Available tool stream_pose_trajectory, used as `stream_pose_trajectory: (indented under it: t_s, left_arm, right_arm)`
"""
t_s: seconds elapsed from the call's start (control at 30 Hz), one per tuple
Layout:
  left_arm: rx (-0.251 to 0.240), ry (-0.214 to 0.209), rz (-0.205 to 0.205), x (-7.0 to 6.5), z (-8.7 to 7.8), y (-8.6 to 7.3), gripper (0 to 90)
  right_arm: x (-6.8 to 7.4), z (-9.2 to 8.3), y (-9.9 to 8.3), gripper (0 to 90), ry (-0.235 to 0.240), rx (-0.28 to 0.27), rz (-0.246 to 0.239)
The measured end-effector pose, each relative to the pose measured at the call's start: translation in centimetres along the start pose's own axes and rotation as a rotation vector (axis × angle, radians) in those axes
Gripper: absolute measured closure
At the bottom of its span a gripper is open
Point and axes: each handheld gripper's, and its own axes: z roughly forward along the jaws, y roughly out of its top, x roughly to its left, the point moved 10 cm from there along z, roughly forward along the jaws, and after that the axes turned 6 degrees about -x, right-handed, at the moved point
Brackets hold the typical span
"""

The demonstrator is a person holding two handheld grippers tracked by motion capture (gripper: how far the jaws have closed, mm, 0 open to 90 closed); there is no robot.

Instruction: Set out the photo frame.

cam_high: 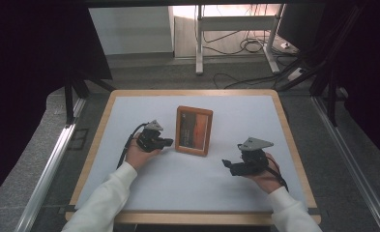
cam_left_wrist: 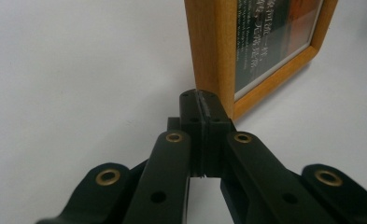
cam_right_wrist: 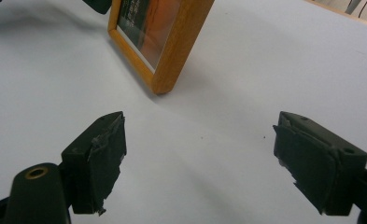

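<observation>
A wooden picture frame (cam_high: 193, 130) holding a dark and orange print stands upright in the middle of the white table top (cam_high: 187, 186). My left gripper (cam_high: 170, 142) lies just left of the frame, held in the person's left hand. In the left gripper view its jaws are pressed together with nothing between them, the left gripper (cam_left_wrist: 203, 99) right at the frame's (cam_left_wrist: 214, 46) side edge near its base; whether they touch I cannot tell. My right gripper (cam_high: 226, 164) rests low, right of and in front of the frame. In the right gripper view the right gripper (cam_right_wrist: 200, 126) stands wide open over bare table, short of the frame's corner (cam_right_wrist: 165, 84).
A wooden rim (cam_high: 294, 145) runs around the table. Metal rails (cam_high: 50, 164) flank it on both sides. Beyond the far edge are grey floor, loose cables (cam_high: 248, 46) and a desk leg (cam_high: 198, 41).
</observation>
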Motion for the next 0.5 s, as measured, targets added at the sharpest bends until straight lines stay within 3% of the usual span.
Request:
stream_pose_trajectory:
  t_s: [0.5]
  left_arm:
    - [0.011, -0.013, 0.007, -0.31, 0.77, 0.05, 89.8]
  right_arm:
    - [-0.16, -0.29, -0.33, 16.8, -0.007, 0.011, -0.004]
